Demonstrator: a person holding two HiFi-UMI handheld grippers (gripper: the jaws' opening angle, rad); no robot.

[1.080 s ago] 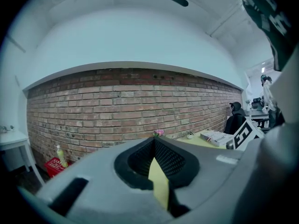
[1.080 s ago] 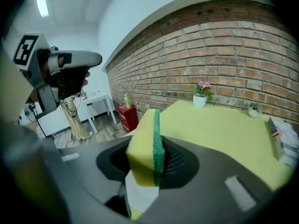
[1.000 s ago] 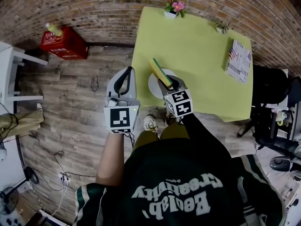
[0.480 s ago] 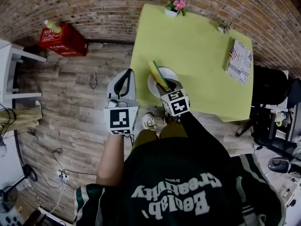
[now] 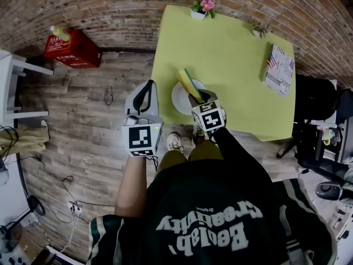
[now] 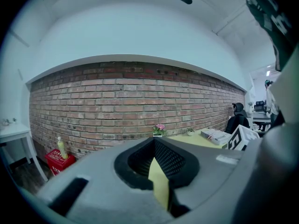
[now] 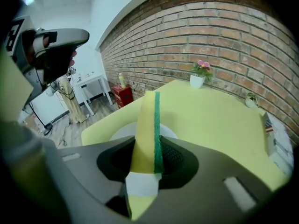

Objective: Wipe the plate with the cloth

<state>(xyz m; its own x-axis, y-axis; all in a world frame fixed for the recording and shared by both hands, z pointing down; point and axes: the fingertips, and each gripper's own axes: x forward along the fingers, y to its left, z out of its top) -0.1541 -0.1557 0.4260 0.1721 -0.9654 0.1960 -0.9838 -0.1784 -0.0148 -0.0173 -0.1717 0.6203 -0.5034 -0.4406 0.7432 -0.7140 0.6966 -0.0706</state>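
Observation:
A white plate lies near the front left edge of the yellow-green table. My right gripper hovers over it, shut on a yellow sponge with a green scouring side. The sponge stands on edge and sticks out past the jaws. In the right gripper view the sponge rises between the jaws, with the plate just beyond. My left gripper hangs over the wooden floor left of the table. Its jaws are shut with nothing in them; only a thin sliver of table shows between them in the left gripper view.
A magazine lies at the table's right side. A flower pot and a small plant stand at its far edge. A red crate sits by the brick wall, a black chair to the right, a white table far left.
My right gripper and the sponge shifted slightly over the plate, left and then back right. The left gripper stayed where it was.

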